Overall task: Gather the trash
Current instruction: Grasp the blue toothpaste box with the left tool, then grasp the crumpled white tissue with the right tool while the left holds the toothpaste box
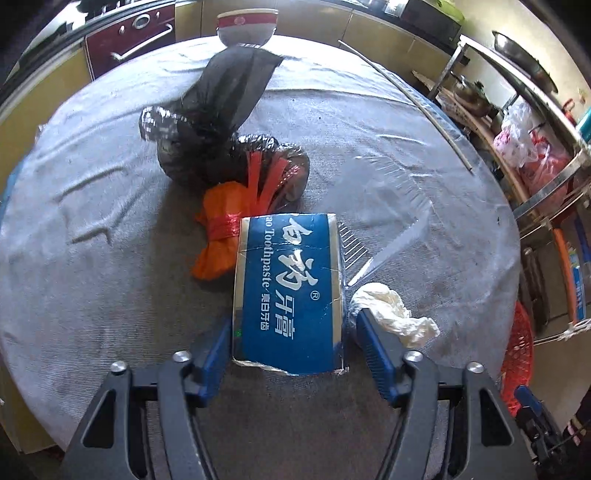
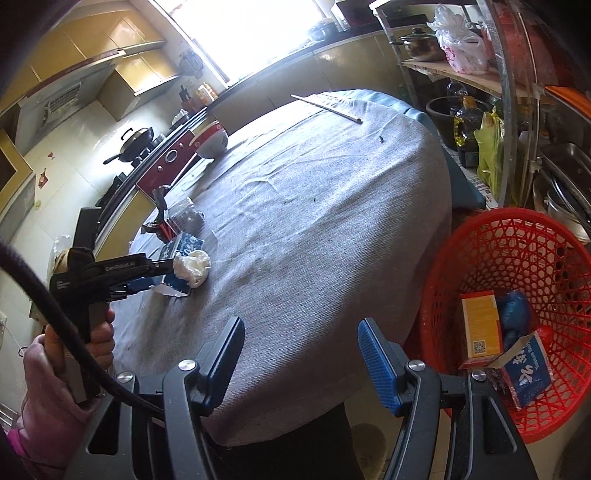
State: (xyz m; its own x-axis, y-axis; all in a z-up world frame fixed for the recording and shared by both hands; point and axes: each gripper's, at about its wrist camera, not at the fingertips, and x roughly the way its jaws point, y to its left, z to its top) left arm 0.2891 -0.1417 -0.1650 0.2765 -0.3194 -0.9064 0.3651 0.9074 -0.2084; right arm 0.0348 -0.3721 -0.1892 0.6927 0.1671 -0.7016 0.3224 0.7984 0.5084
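Note:
A blue toothpaste box [image 1: 290, 291] lies on the grey table cloth [image 1: 92, 258] between the open jaws of my left gripper [image 1: 291, 350]; the blue pads stand on either side of its near end, with a gap on the right. A crumpled white tissue [image 1: 395, 314] lies just right of the box. An orange bag [image 1: 218, 236] and a black plastic bag [image 1: 221, 122] lie beyond it. In the right wrist view my right gripper [image 2: 301, 354] is open and empty above the table's near edge, left of the red basket [image 2: 517, 240]. The left gripper [image 2: 147, 269], box [image 2: 184, 247] and tissue [image 2: 192, 267] show at left.
The red basket holds a yellow box [image 2: 480, 328], a blue carton [image 2: 528, 365] and blue wrapping. A red-and-white bowl [image 1: 245, 27] stands at the table's far edge. A thin stick [image 1: 413, 99] lies at the far right. Metal shelves [image 1: 535, 122] with pots and bags stand to the right.

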